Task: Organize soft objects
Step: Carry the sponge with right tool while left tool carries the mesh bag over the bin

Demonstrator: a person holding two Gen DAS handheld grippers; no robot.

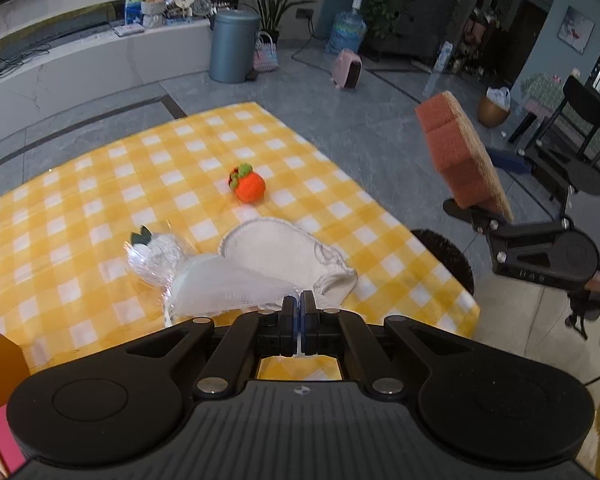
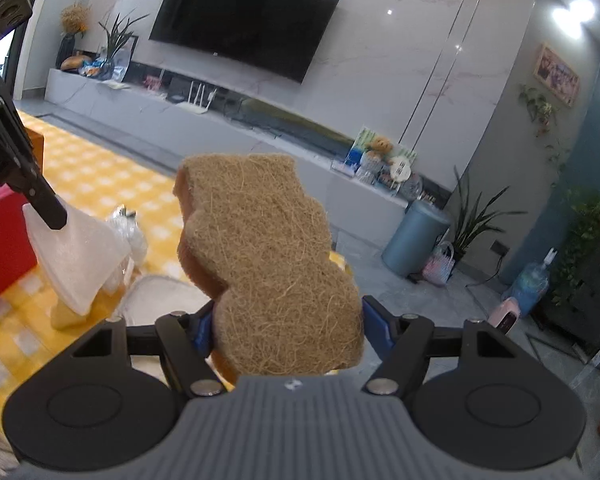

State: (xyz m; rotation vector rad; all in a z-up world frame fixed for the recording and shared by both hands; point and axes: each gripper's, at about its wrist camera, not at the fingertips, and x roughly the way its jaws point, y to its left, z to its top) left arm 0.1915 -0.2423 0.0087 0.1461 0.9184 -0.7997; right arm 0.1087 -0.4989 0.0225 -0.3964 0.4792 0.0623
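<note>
My left gripper [image 1: 299, 305] is shut on a white mesh pad [image 1: 224, 282] and holds it above the yellow checked cloth [image 1: 100, 184]; the pad also shows in the right wrist view [image 2: 76, 258]. My right gripper [image 2: 286, 320] is shut on an orange sponge with a brown fibre face [image 2: 268, 256], held in the air off the table's right side [image 1: 460, 152]. An orange crocheted fruit [image 1: 248, 184] lies mid-table. A white round cloth [image 1: 276, 250] and a clear-wrapped white item [image 1: 154, 256] lie near the front.
A red box [image 2: 0, 248] with a pink one behind it stands at the table's left. A grey bin [image 1: 232, 46], a pink heater [image 1: 348, 69] and chairs [image 1: 580, 120] stand on the floor beyond the table.
</note>
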